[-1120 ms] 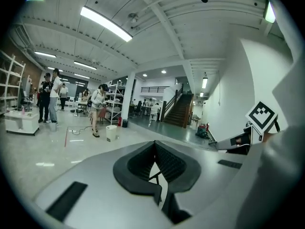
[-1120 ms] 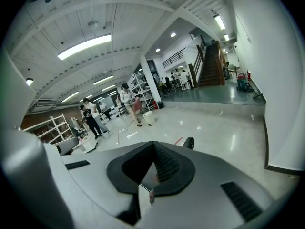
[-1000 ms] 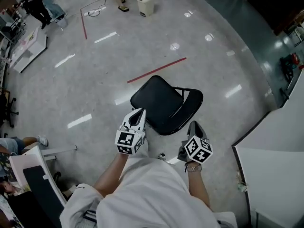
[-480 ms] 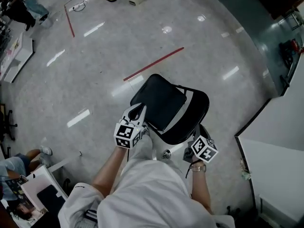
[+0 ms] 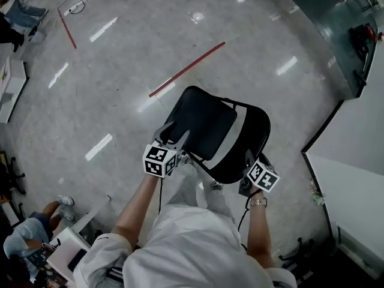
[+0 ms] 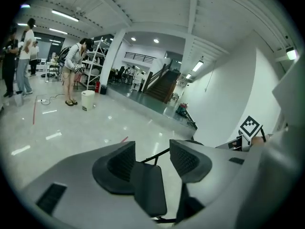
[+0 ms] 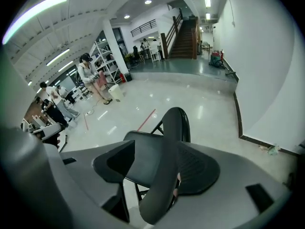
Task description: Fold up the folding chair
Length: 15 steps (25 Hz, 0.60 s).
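With my left gripper (image 6: 152,155) I am hovering at the near left edge of the folding chair (image 5: 213,131). Its jaws have just been opening and are now standing apart. The black seat (image 5: 201,120) is showing in the gap between them, and the pads are not pressing on it. From the head view the jaw tips are lying just over the seat's edge, with the marker cube (image 5: 159,161) behind them on my side.

I am holding my right gripper (image 7: 155,151) at the near right side of the chair, pointing steeply down. Its jaws have also just been opening and are now standing wide apart. The curved black backrest (image 7: 175,123) is passing between them, very close to the right-hand pad. It is not being clamped. Whether it is touching that pad, I cannot tell.

The chair is standing unfolded on the shiny grey floor (image 5: 120,71), directly in front of me, its seat lying flat and its backrest on the right side in the head view. Beyond the chair a red tape line (image 5: 187,69) is running across the floor. To my right a white wall (image 5: 360,179) is standing near the chair. Farther away, in the left gripper view, a person (image 6: 76,66) is standing beside a small white bin (image 6: 87,100).
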Each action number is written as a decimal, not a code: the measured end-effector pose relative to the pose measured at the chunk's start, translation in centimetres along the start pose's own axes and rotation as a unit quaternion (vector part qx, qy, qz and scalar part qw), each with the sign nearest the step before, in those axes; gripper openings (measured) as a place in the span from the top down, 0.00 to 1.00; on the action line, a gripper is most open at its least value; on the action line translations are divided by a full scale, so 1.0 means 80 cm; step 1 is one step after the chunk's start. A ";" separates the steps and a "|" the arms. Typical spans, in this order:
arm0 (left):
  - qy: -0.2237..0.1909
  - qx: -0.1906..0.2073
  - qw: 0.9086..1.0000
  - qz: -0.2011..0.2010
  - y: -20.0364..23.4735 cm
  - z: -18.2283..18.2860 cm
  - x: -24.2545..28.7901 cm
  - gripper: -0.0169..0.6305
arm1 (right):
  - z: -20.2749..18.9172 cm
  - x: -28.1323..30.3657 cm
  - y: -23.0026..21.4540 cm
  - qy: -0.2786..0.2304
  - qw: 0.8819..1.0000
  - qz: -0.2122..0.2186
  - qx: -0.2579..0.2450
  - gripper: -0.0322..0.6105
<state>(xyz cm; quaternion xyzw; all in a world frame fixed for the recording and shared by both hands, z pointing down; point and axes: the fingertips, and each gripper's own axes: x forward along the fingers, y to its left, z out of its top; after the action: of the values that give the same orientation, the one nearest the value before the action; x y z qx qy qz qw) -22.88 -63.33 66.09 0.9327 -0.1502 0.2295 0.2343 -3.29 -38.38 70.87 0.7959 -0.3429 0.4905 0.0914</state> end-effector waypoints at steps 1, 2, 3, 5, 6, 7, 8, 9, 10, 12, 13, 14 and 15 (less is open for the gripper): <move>0.009 0.001 1.000 -0.007 0.006 -0.007 0.010 0.63 | -0.005 0.010 -0.006 0.010 1.000 -0.008 0.001 0.57; 0.019 0.001 1.000 -0.014 0.012 -0.014 0.019 0.61 | -0.011 0.020 -0.013 0.019 1.000 -0.017 0.004 0.56; 0.028 0.000 0.999 -0.020 0.017 -0.021 0.027 0.59 | -0.016 0.028 -0.020 0.029 0.999 -0.027 0.008 0.56; 0.042 -0.007 0.999 -0.031 0.030 -0.035 0.044 0.56 | -0.028 0.043 -0.034 0.045 0.998 -0.042 0.022 0.55; 0.049 -0.013 0.998 -0.035 0.037 -0.042 0.052 0.55 | -0.033 0.047 -0.039 0.049 0.997 -0.050 0.029 0.55; 0.056 -0.019 0.998 -0.037 0.045 -0.051 0.060 0.54 | -0.036 0.050 -0.043 0.050 0.997 -0.058 0.031 0.55; 0.063 -0.025 0.997 -0.038 0.053 -0.059 0.070 0.53 | -0.037 0.050 -0.044 0.050 0.996 -0.065 0.027 0.55; 0.069 -0.030 0.996 -0.038 0.062 -0.067 0.079 0.52 | -0.037 0.050 -0.044 0.050 0.996 -0.073 0.018 0.55; 0.076 -0.033 0.996 -0.036 0.072 -0.074 0.089 0.52 | -0.034 0.050 -0.045 0.048 0.995 -0.084 0.007 0.55; 0.091 -0.038 0.995 -0.034 0.089 -0.090 0.107 0.51 | -0.031 0.049 -0.053 0.043 0.993 -0.111 -0.005 0.55; 0.098 -0.041 0.994 -0.035 0.095 -0.097 0.115 0.50 | -0.034 0.050 -0.058 0.047 0.992 -0.119 0.000 0.55; 0.105 -0.043 0.993 -0.037 0.101 -0.105 0.123 0.50 | -0.039 0.053 -0.063 0.056 0.991 -0.120 0.011 0.55; 0.112 -0.044 0.992 -0.039 0.107 -0.113 0.131 0.50 | -0.046 0.058 -0.067 0.069 0.990 -0.117 0.022 0.55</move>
<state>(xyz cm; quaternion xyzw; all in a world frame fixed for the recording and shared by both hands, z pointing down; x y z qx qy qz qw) -20.54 -67.80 81.56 0.8951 -0.0970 0.3160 0.2993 -1.24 -34.72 77.63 0.7966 -0.2294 0.5377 0.1539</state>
